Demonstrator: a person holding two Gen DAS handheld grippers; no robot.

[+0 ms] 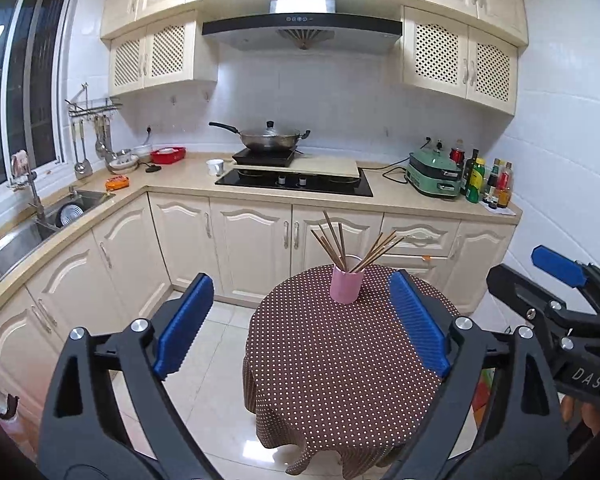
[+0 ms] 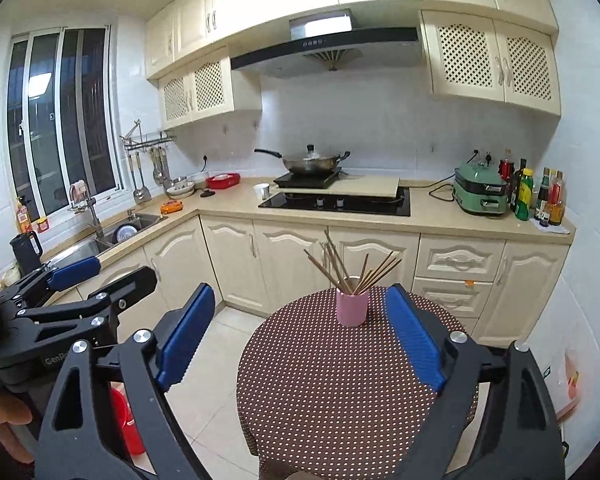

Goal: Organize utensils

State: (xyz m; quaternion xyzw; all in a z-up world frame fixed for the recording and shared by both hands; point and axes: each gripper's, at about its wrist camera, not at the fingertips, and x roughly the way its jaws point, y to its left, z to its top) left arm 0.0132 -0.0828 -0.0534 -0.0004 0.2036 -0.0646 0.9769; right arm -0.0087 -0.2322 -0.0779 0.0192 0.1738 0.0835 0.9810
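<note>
A pink cup stands upright near the far edge of a small round table with a brown polka-dot cloth. Several wooden chopsticks stand in it, fanned out. In the right wrist view the cup and chopsticks show the same way on the table. My left gripper is open and empty, held back above the table's near side. My right gripper is open and empty, also short of the cup. Each gripper shows at the edge of the other's view.
An L-shaped counter runs behind with a sink at left, a hob with a wok, a green appliance and bottles at right. A red bucket stands on the floor left of the table.
</note>
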